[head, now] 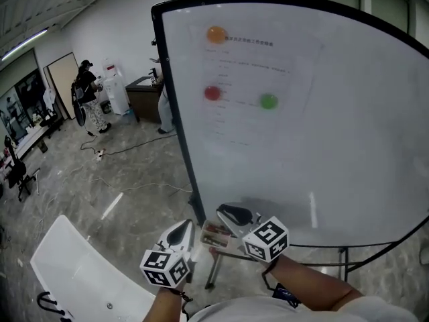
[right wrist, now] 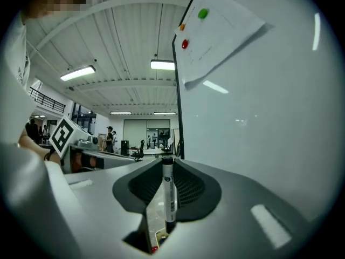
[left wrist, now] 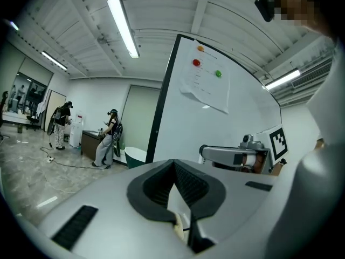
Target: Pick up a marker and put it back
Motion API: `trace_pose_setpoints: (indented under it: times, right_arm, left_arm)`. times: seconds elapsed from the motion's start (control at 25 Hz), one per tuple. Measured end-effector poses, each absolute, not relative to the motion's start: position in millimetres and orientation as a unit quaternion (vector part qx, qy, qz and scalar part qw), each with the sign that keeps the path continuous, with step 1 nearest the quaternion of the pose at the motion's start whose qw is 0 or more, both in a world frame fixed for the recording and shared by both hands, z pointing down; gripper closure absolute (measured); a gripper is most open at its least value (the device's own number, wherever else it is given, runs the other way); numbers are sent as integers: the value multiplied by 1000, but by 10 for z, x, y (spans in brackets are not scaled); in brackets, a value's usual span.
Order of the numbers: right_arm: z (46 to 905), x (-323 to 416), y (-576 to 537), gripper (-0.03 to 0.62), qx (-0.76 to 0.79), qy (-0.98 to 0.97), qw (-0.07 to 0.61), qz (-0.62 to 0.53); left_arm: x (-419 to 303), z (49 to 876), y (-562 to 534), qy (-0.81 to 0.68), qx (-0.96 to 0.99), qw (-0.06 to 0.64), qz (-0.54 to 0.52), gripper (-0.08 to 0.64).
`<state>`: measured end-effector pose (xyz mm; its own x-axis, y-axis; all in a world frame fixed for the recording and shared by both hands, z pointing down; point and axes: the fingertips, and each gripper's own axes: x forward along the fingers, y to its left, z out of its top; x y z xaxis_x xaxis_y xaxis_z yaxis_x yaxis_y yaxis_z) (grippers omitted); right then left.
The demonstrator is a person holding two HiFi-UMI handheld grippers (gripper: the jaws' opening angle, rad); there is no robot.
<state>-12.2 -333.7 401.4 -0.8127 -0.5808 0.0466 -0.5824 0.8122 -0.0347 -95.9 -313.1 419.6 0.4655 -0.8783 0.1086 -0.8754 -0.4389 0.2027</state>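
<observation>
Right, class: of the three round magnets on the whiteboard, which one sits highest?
The orange magnet, alone at the top of the sheet. The red magnet and green magnet sit lower, roughly level with each other.

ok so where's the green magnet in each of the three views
Head view: green magnet upper middle, on the whiteboard, right of the red magnet.
Left gripper view: green magnet right of centre, high, just lower right of the red magnet.
Right gripper view: green magnet near the top, up and right of the red magnet.
Shared landmark: the paper sheet under the magnets.
</observation>
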Motion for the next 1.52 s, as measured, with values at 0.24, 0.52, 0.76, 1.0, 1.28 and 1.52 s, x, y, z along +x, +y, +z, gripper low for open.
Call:
trace_pose_setpoints:
  times: [0.24,0.52,0.76,1.0,1.28,1.52]
  right_arm:
    - [3869,-72,-3269,528,305,-952,-2,28]
    - [3824,-41,-3261,528,306,-951,-9,30]
    - [3806,-45,-3273,528,308,-951,-13,30]
    - [3833,-80,-3316,528,308,-951,-3,31]
    - [4195,-265,-3498,528,302,-950,73,-10]
    - [4773,-470,-3658,528,274,-946,169,-34]
  left_arm:
    - [-785,4034,-3140,-509,857,87,-2,558]
    - [-749,4015,-3130,-504,859,93,-10,558]
    - [-775,4011,-3133,-504,859,95,-10,558]
    - [-813,3998,-3144,-503,859,96,-11,558]
    - [-943,4112,-3145,-510,854,99,-6,558]
    - [-1090,4353,-3129,-521,844,127,-12,558]
